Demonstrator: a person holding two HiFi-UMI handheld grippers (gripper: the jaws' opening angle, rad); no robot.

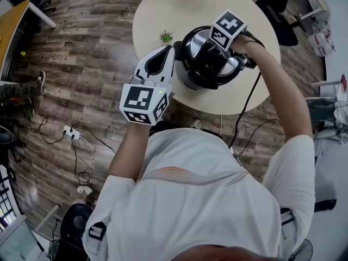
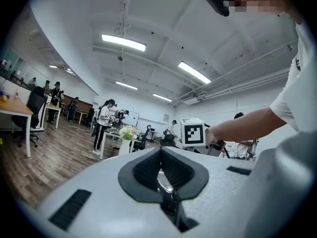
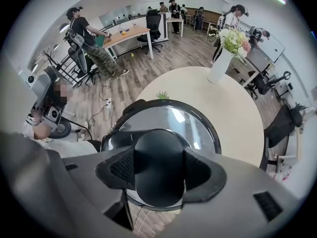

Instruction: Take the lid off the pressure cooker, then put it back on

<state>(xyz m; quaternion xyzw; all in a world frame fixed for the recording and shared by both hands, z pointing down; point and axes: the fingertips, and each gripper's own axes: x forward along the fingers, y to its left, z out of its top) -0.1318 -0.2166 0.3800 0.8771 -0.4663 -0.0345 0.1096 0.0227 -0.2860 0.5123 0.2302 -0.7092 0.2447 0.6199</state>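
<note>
As seen from overhead, person: a white shirt (image 1: 201, 200) is seen at 6 o'clock, and both forearms are stretched toward 12 o'clock.
Left gripper: the left gripper (image 1: 169, 50) is held level at the cooker's 9 o'clock, its tip just beside the cooker's wall; whether contact is made cannot be told.
Left jaws: they are pressed together along their dark pads (image 2: 143, 170).
Right gripper: the right gripper (image 3: 159, 177) is pointed straight down over the cooker, with its marker cube (image 1: 228, 29) uppermost.
Right jaws: they are pinched on the black knob (image 3: 158, 148), one pad set against each side.
Lid: the glass lid (image 3: 185, 120), dark-rimmed, is carried under the knob and lies over the cooker's mouth; whether it is fully seated cannot be told.
Cooker: the pressure cooker (image 1: 190, 78) is stood on the table, toward its 6 o'clock edge.
Cable: a black cable (image 1: 247, 105) is trailed over the table edge at the cooker's 4 o'clock.
Table: a round cream table (image 1: 157, 12) is set on a wooden floor (image 1: 92, 64).
Plant: a small green plant (image 1: 166, 36) is placed at the cooker's 10 o'clock, near but apart.
Vase: a white vase (image 3: 218, 66) of flowers is stood at the table's 11 o'clock edge.
Power strip: a white power strip (image 1: 70, 132) is laid on the floor at the person's 9 o'clock.
</note>
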